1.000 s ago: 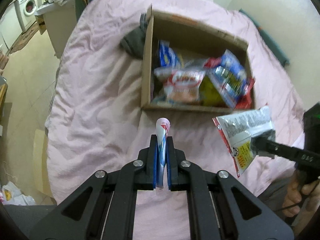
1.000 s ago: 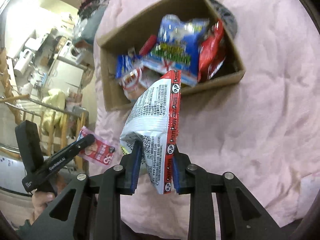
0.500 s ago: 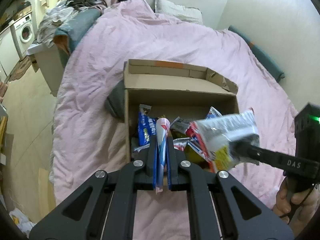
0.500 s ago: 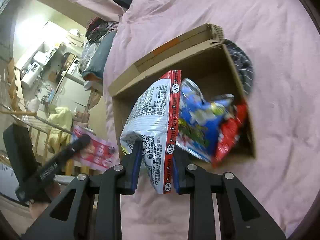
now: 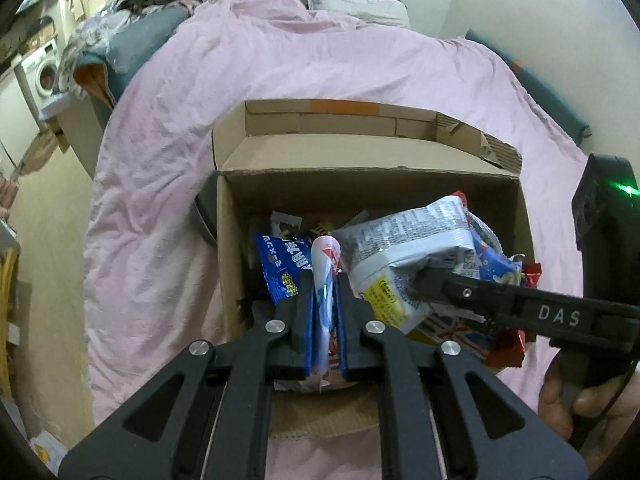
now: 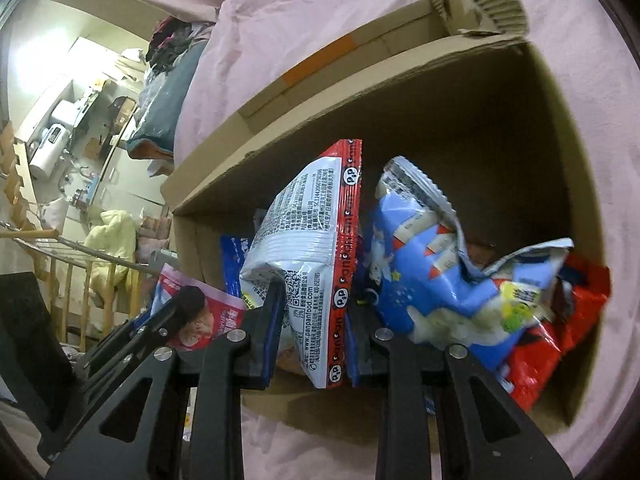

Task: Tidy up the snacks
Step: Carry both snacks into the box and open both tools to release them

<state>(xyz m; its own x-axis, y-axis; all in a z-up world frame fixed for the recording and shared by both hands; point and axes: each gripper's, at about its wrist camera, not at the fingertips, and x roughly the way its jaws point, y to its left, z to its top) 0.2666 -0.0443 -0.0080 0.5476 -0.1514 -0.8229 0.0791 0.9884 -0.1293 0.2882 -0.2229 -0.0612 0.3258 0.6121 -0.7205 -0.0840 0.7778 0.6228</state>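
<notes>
Right tongs (image 6: pixel 310 328) pinch a silver-and-red snack bag (image 6: pixel 308 248) over the open cardboard box (image 6: pixel 400 92)

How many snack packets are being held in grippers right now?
2. A thin pink-and-white packet is clamped in the left gripper, and a white packet with a red edge in the right gripper. Both hang over the open cardboard box.

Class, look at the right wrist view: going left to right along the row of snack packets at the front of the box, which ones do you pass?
pink packet in the left gripper → white and red packet in the right gripper → blue packet → red packet, all in or over the cardboard box.
</notes>
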